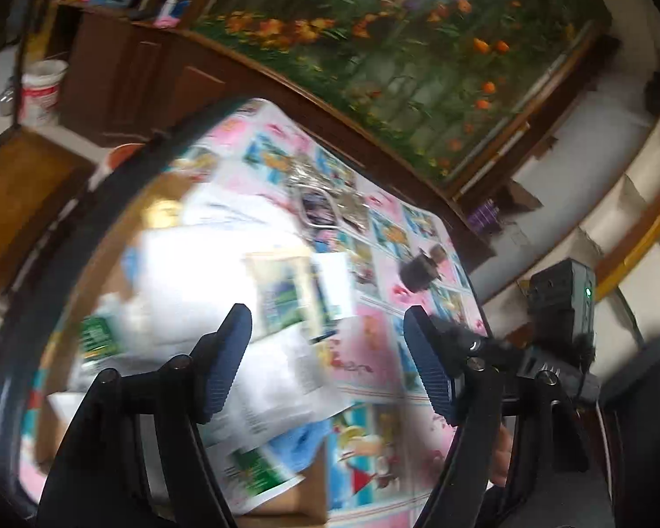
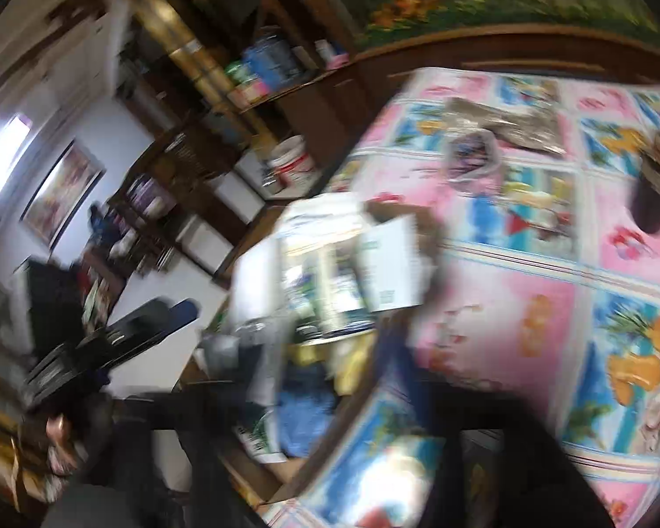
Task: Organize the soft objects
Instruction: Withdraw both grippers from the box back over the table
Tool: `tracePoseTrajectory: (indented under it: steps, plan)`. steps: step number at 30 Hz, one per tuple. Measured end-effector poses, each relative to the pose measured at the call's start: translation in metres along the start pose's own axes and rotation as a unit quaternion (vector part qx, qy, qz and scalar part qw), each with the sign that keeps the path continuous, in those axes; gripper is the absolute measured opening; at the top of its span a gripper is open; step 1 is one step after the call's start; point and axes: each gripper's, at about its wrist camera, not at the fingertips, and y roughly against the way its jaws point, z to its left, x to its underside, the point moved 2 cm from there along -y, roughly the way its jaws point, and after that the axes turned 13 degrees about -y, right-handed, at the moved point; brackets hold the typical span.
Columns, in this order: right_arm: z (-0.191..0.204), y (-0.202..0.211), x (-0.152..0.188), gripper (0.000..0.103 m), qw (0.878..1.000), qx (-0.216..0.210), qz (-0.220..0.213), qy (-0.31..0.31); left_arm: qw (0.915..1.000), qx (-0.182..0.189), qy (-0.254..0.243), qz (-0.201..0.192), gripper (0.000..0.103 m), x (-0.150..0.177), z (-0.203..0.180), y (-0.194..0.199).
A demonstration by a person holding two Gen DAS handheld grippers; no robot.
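Note:
A cardboard box (image 1: 286, 512) on the table holds several soft white packets (image 1: 189, 273) with green labels and a blue cloth (image 1: 295, 444). My left gripper (image 1: 325, 363) hovers above the box, open, with nothing between its blue pads. The right wrist view is heavily blurred. It shows the same box (image 2: 281, 471) with the white packets (image 2: 325, 237) and the blue cloth (image 2: 308, 409). My right gripper (image 2: 312, 396) is a dark smear over the box, its fingers wide apart and open. The left gripper (image 2: 154, 321) reaches in from the left, held by a hand (image 2: 57, 431).
A pink and blue cartoon cloth (image 1: 369, 352) covers the table. Clear plastic bags (image 1: 325, 202) and a small dark object (image 1: 418, 273) lie farther back. A black device with a green light (image 1: 563, 308) sits at the right. Brown cabinets (image 1: 123, 75), a white bucket (image 1: 42, 92) and a flower mural (image 1: 396, 44) stand behind.

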Motion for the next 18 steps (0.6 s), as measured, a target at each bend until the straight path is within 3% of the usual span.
tracePoseTrajectory:
  steps: [2, 5, 14, 18]
  plan:
    - [-0.011, 0.006, -0.009, 0.086, 1.000, 0.011, -0.018, -0.012, 0.9999, 0.009, -0.011, 0.006, 0.072, -0.005, -0.012, -0.014]
    - [-0.018, 0.004, -0.026, 0.086, 0.997, 0.070, -0.034, 0.012, 0.9997, 0.010, -0.020, 0.008, 0.072, -0.013, -0.020, -0.028]
    - [-0.056, -0.039, -0.126, 0.086, 0.992, 0.124, -0.016, -0.001, 0.9995, 0.016, -0.012, 0.024, 0.072, -0.043, -0.017, -0.056]
    - [-0.058, -0.074, -0.177, 0.086, 0.989, 0.143, 0.005, 0.031, 0.9994, 0.026, -0.001, 0.022, 0.072, -0.051, -0.010, -0.060]
